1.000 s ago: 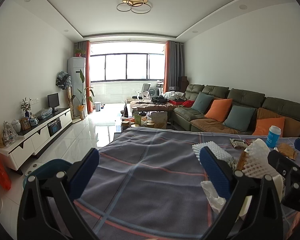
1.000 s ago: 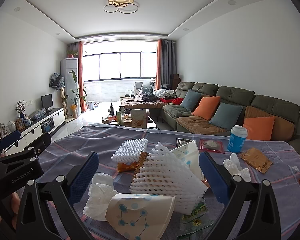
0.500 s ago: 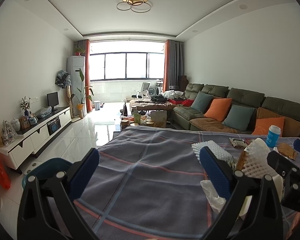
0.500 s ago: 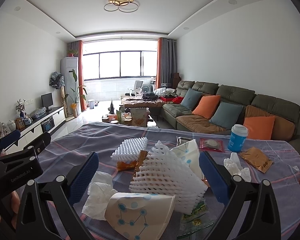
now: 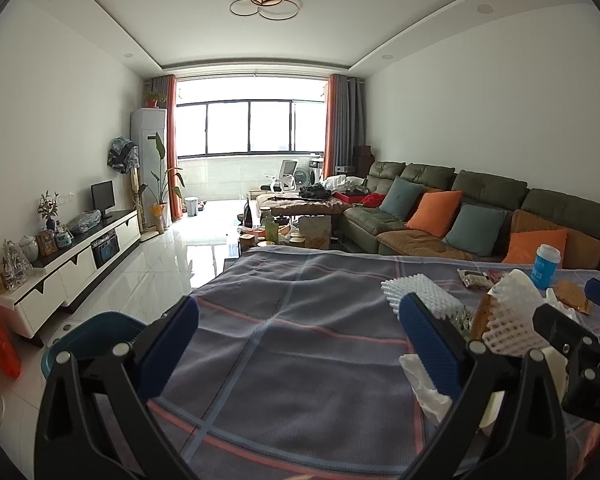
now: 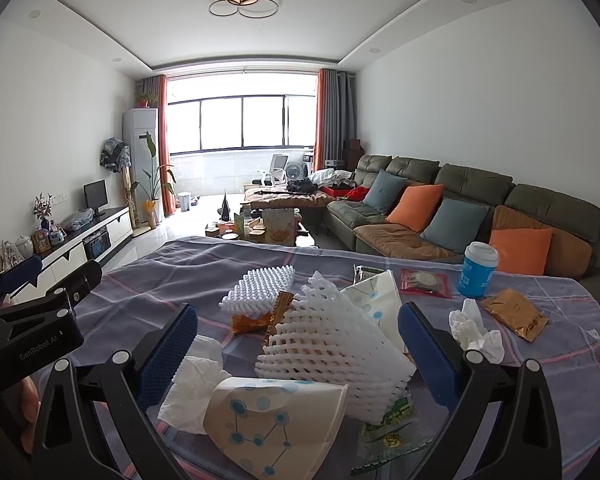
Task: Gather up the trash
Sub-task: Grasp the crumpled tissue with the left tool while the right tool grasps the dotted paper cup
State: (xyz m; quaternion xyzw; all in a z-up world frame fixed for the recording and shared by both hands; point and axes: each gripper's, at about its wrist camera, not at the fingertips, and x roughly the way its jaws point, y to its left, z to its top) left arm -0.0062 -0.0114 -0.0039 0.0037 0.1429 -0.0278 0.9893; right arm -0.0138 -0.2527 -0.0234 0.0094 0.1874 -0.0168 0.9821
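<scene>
Both the right tongs (image 6: 298, 354) and the left tongs (image 5: 298, 354) stand wide and empty above the bench (image 6: 172, 276), where the white foam net sleeve (image 6: 332, 348) lies piled on the crumpled paper cup (image 6: 276, 420), so a grasp could drag neighbours or crush the light foam

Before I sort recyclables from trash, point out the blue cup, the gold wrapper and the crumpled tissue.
blue cup (image 6: 477, 276): right wrist view, its blue side.
gold wrapper (image 6: 514, 314): right wrist view, its middle.
crumpled tissue (image 6: 476, 330): right wrist view, its centre.
</scene>
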